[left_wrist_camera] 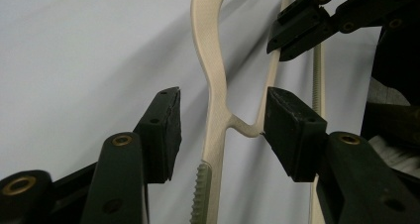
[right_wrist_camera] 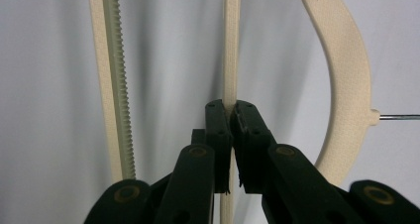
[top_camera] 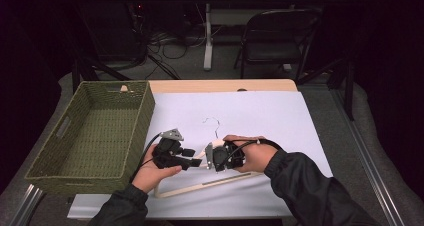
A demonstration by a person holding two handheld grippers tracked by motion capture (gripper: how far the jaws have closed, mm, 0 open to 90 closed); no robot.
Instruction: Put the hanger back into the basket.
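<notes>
Right tongs [right_wrist_camera: 232, 116] pinch a thin bar of the cream clothes hanger [right_wrist_camera: 346, 80]; left tongs [left_wrist_camera: 221, 122] gape open, straddling its shoulder on the white-covered worktop [top_camera: 270, 111].

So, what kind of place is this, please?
Probably a recording studio or lab: black curtains surround the table, cables lie on the floor, and a folding chair stands behind.

place: lab or recording studio | signs: black curtains [top_camera: 30, 61] around | loose cables [top_camera: 170, 46] on grey floor | folding chair [top_camera: 272, 36] behind | white sheet [top_camera: 260, 116] covering the surface
</notes>
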